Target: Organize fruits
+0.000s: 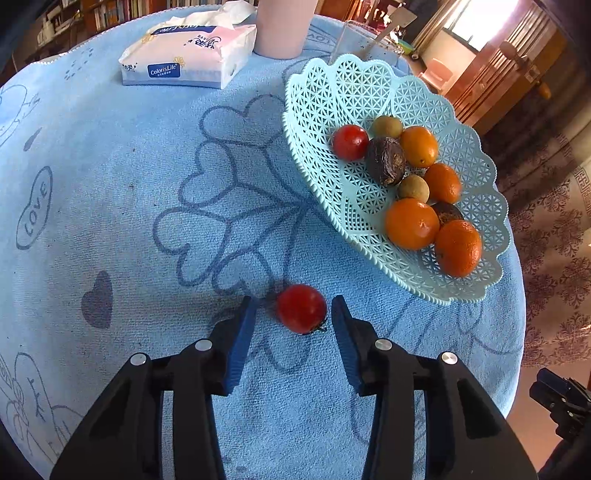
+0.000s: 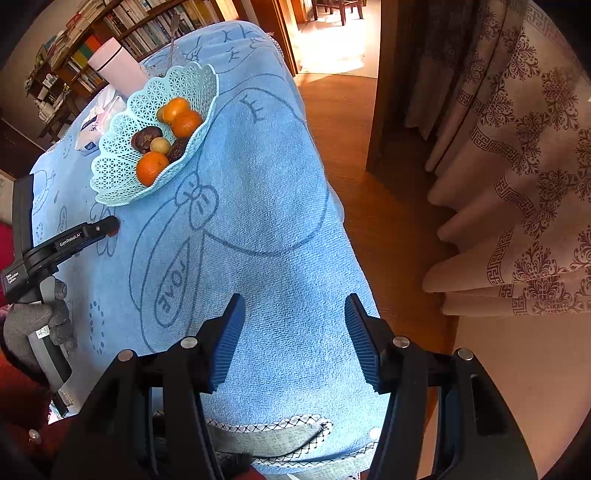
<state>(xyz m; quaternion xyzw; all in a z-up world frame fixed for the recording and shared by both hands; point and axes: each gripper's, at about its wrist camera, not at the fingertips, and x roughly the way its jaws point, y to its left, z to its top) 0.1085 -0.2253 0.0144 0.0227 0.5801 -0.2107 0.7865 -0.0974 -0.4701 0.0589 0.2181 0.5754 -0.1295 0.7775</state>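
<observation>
One tomato loose, the rest gathered in the basket

A red cherry tomato (image 1: 301, 308) lies on the bench near its front edge; the pale-blue lattice basket (image 1: 369, 92) by the right edge holds oranges (image 1: 412, 223), another tomato (image 1: 350, 142), dark and tan fruits.

The cloth (image 1: 110, 184) is matt, nubbly terry. The basket (image 1: 369, 85) looks like perforated plastic, the tomato (image 1: 301, 308) glossy, the pads (image 1: 242, 343) ribbed, perhaps rubber.

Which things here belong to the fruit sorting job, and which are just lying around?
Part of the job:
loose tomato on the cloth
left gripper, open around it
basket
fruit in the basket

Just lying about:
tissue pack
pink cup
glass
</observation>
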